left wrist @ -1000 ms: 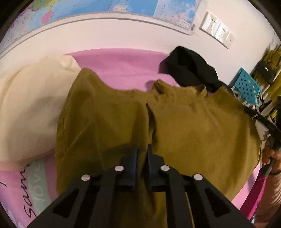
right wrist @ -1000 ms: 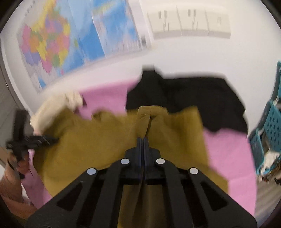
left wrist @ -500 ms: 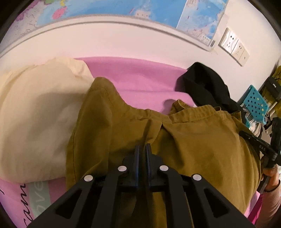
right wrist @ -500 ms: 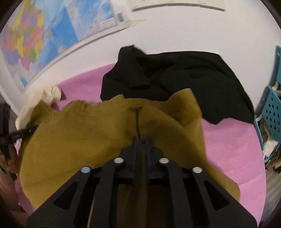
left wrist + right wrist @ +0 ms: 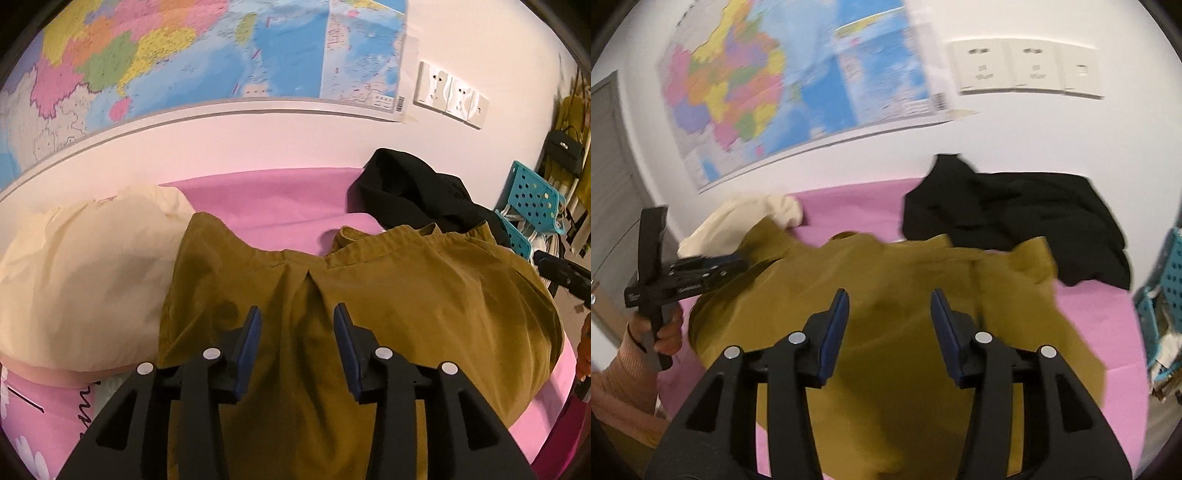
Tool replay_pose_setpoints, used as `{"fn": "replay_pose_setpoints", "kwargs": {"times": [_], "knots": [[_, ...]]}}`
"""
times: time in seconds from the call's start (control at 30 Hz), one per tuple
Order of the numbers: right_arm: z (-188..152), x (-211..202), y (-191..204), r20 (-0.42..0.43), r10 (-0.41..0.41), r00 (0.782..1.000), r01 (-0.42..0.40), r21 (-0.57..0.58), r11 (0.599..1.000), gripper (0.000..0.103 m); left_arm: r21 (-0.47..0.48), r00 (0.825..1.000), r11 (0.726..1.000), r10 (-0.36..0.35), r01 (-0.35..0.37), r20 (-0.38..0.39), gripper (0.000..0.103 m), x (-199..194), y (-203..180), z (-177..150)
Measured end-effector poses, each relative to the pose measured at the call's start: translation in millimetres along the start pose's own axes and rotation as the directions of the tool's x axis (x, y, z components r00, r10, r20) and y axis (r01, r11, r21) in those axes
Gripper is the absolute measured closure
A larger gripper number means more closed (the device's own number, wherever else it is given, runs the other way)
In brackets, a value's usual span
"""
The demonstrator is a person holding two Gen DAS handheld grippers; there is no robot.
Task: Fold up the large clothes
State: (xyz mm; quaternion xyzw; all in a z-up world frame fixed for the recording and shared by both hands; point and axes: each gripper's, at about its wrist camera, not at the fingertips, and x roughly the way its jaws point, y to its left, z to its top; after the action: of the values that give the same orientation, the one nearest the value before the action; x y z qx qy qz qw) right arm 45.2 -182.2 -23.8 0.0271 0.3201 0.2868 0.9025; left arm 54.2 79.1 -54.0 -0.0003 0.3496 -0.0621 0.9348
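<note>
Warm dim light, blurred fisheye edges

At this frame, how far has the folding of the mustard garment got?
Done: the mustard garment lies doubled over on the pink bed. In hand: nothing; the left hand-held gripper and right hand-held gripper hang open above it. Left: further folds appear needed, as its edges look uneven, and the black garment sits crumpled.

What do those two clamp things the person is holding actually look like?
Both look alike. The left gripper and right gripper are black plastic frames with triangular cut-outs and round silver rivets; each flat finger carries a blue pad. From the right wrist view, the left one has a black pistol-style handle, small white lettering, and the hand wears a peach ribbed sleeve.
</note>
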Motion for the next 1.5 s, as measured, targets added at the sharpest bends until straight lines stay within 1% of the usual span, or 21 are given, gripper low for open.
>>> {"fn": "replay_pose_setpoints", "kwargs": {"times": [0.1, 0.17, 0.23, 0.3, 0.37, 0.43, 0.5, 0.6, 0.67, 0.7, 0.73, 0.8, 0.87, 0.93, 1.03, 1.17, 1.23, 1.33, 1.43, 1.47, 1.5], "knots": [[-5.8, 24.4, 6.8, -0.053, 0.019, 0.998, -0.02, -0.009, 1.0, 0.057, 0.01, 1.0, 1.0, -0.005, 0.005, -0.004, 0.061, 0.2, -3.6, -2.0], [-11.5, 47.5, 3.1, -0.103, -0.004, 0.995, 0.003, -0.002, 1.0, 0.059, 0.009, 1.0, 1.0, 0.0, 0.0, -0.014, 0.061, 3.9, -2.8, -4.2], [-19.0, 73.0, -8.5, -0.163, -0.029, 0.986, 0.035, 0.035, 0.999, 0.061, -0.002, 0.999, 1.0, 0.001, -0.001, -0.047, 0.06, 13.6, 2.2, -7.6], [-22.0, 82.2, -15.0, -0.175, -0.016, 0.984, 0.027, 0.062, 0.998, 0.062, -0.032, 0.996, 0.999, 0.008, -0.011, -0.093, 0.06, 26.3, 11.3, -11.6], [-21.0, 78.2, -15.5, -0.163, -0.015, 0.986, 0.029, 0.079, 0.996, 0.061, -0.064, 0.993, 0.998, -0.01, 0.003, -0.113, 0.061, 33.7, 21.9, -16.2], [-19.4, 64.3, -11.0, -0.135, -0.027, 0.99, 0.038, 0.077, 0.996, 0.06, -0.073, 0.994, 0.997, -0.01, 0.002, -0.105, 0.061, 29.8, 25.7, -18.0], [-19.5, 45.2, -5.2, -0.091, 0.005, 0.996, 0.003, 0.078, 0.997, 0.058, -0.07, 0.997, 0.998, -0.011, 0.006, -0.08, 0.06, 18.4, 27.7, -19.9], [-27.0, 21.8, 11.2, -0.047, 0.058, 0.997, -0.056, 0.036, 0.998, 0.054, -0.061, 0.997, 0.997, -0.056, 0.053, -0.046, 0.058, -0.1, 31.5, -26.1], [-36.0, 18.9, 23.2, -0.066, 0.08, 0.995, -0.081, -0.01, 0.997, 0.051, -0.055, 0.996, 0.995, -0.08, 0.078, -0.038, 0.055, -7.7, 32.7, -31.3], [-41.4, 22.7, 26.4, -0.086, 0.075, 0.993, -0.077, -0.022, 0.997, 0.046, -0.058, 0.994, 0.994, -0.096, 0.094, -0.042, 0.055, -9.1, 34.2, -35.0], [-45.8, 28.4, 25.5, -0.108, 0.057, 0.993, -0.059, -0.021, 0.998, 0.046, -0.06, 0.994, 0.994, -0.097, 0.094, -0.055, 0.055, -7.5, 35.2, -39.0], [-54.1, 38.7, 15.6, -0.143, 0.044, 0.989, -0.042, 0.018, 0.999, 0.053, -0.059, 0.993, 0.996, -0.077, 0.072, -0.088, 0.055, 0.7, 36.1, -46.4], [-55.4, 30.8, 10.1, -0.124, 0.065, 0.99, -0.058, 0.058, 0.997, 0.054, -0.072, 0.993, 0.994, -0.085, 0.079, -0.087, 0.055, 1.4, 37.9, -50.8], [-54.9, 3.7, 6.4, -0.061, 0.063, 0.996, -0.058, 0.077, 0.995, 0.051, -0.071, 0.993, 0.994, -0.087, 0.081, -0.08, 0.054, -0.7, 38.0, -50.9], [-65.3, -38.5, -5.5, 0.006, 0.001, 1.0, -0.002, 0.104, 0.995, 0.049, -0.077, 0.992, 0.994, -0.09, 0.083, -0.084, 0.054, 0.9, 38.4, -50.1], [-94.1, -68.5, -35.1, -0.028, -0.114, 0.993, 0.117, 0.183, 0.976, 0.048, -0.079, 0.993, 0.994, -0.086, 0.079, -0.083, 0.054, 3.9, 37.9, -49.4], [-109.7, -72.6, -45.2, -0.054, -0.15, 0.987, 0.158, 0.21, 0.965, 0.05, -0.088, 0.993, 0.993, -0.09, 0.082, -0.083, 0.054, 5.0, 39.0, -49.1], [-124.4, -69.5, -52.3, -0.069, -0.142, 0.987, 0.155, 0.238, 0.959, 0.051, -0.096, 0.993, 0.992, -0.088, 0.08, -0.085, 0.053, 4.9, 39.4, -49.2], [-124.5, -63.7, -48.7, -0.068, -0.159, 0.985, 0.17, 0.204, 0.964, 0.052, -0.095, 0.993, 0.993, -0.083, 0.075, -0.084, 0.053, 4.4, 38.8, -49.7], [-126.0, -63.5, -47.1, -0.074, -0.178, 0.981, 0.189, 0.19, 0.963, 0.063, -0.094, 0.993, 0.993, -0.082, 0.074, -0.085, 0.053, 4.8, 38.8, -49.6], [-124.9, -59.0, -43.6, -0.092, -0.232, 0.968, 0.244, 0.149, 0.958, 0.079, -0.097, 0.993, 0.992, -0.084, 0.076, -0.086, 0.053, 5.3, 39.5, -49.3]]}}
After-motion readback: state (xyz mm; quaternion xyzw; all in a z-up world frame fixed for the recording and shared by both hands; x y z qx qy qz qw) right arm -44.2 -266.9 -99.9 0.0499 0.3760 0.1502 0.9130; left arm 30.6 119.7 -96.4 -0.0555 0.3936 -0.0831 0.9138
